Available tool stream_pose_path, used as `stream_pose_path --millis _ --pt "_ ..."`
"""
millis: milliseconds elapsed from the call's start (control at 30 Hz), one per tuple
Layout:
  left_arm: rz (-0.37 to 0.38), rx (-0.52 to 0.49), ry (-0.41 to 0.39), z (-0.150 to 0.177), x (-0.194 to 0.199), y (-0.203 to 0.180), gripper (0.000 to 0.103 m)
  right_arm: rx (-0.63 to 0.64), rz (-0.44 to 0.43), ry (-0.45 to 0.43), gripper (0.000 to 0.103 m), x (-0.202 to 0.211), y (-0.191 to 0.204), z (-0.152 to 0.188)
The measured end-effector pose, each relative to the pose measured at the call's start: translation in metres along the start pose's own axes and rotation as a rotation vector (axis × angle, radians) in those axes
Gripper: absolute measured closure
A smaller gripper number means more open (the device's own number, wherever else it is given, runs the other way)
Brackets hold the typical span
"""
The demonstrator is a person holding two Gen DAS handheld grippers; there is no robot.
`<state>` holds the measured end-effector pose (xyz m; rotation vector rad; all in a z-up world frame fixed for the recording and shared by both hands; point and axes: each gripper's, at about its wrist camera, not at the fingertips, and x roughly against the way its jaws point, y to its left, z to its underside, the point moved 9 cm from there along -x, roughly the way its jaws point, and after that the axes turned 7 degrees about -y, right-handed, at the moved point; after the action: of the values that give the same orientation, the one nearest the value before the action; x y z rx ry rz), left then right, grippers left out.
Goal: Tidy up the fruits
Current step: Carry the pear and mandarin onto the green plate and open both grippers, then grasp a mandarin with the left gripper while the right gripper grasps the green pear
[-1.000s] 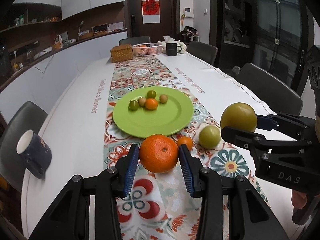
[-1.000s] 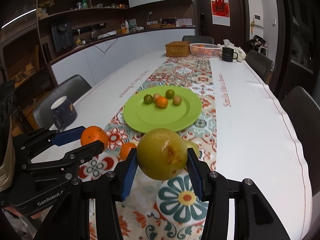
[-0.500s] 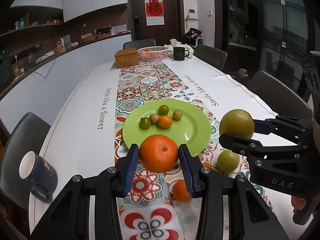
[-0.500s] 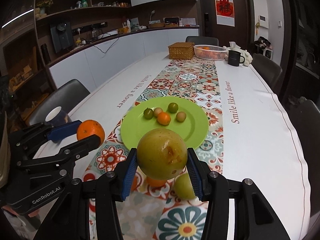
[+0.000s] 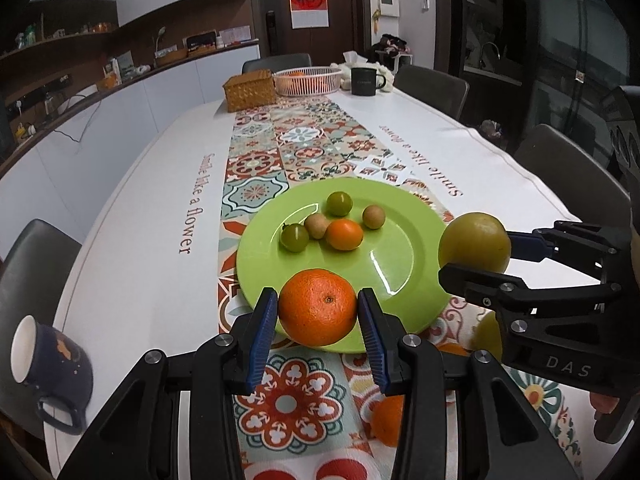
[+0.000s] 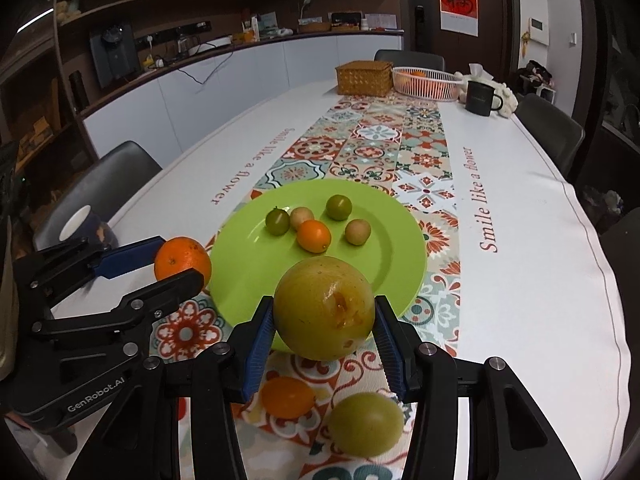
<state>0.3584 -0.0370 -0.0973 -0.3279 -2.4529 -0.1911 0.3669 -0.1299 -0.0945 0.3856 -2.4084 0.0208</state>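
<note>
your left hand-held gripper (image 5: 318,314) is clamped on the orange (image 5: 317,306) at the lower middle of the frame, over the near rim of the green plate (image 5: 404,240). your right hand-held gripper (image 6: 323,322) pinches the yellow-green fruit (image 6: 324,307) at that same near rim. you look mid-carry; next, lower each onto bare plate and let go gently so neither rolls. five small fruits (image 5: 344,234) sit on the plate; two more (image 6: 366,424) lie on the counter (image 6: 532,248), low in the frame.

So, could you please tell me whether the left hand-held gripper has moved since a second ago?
Yes. The left hand-held gripper, shut on the orange, has advanced toward the green plate; the orange now overlaps its near rim.
</note>
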Motion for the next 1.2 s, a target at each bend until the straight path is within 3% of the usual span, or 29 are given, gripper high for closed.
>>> stream_pose_path --millis 367,533,567,600,867,1200 --pt "0.009 -0.011 0.031 0.004 -0.025 0.002 0.061 -0.003 -0.004 0.037 0.054 -0.026 -0.007 0.002" --pt "-0.031 -0.004 0.004 0.000 -0.017 0.009 0.049 -0.014 0.009 0.032 0.048 -0.032 -0.011 0.000" --pt "-0.039 0.000 -0.001 -0.001 -0.014 0.011 0.049 -0.011 0.020 0.019 0.038 -0.029 -0.012 -0.003" --pt "-0.046 0.003 -0.004 -0.002 -0.011 0.013 0.048 -0.009 0.036 0.003 0.034 -0.026 -0.014 -0.005" --pt "-0.081 0.013 -0.047 0.000 0.025 0.010 0.035 -0.033 0.077 -0.075 0.034 0.010 -0.021 -0.007" --pt "-0.094 0.020 -0.080 0.008 0.067 -0.003 0.028 -0.037 0.087 -0.116 0.034 0.056 -0.014 0.011"
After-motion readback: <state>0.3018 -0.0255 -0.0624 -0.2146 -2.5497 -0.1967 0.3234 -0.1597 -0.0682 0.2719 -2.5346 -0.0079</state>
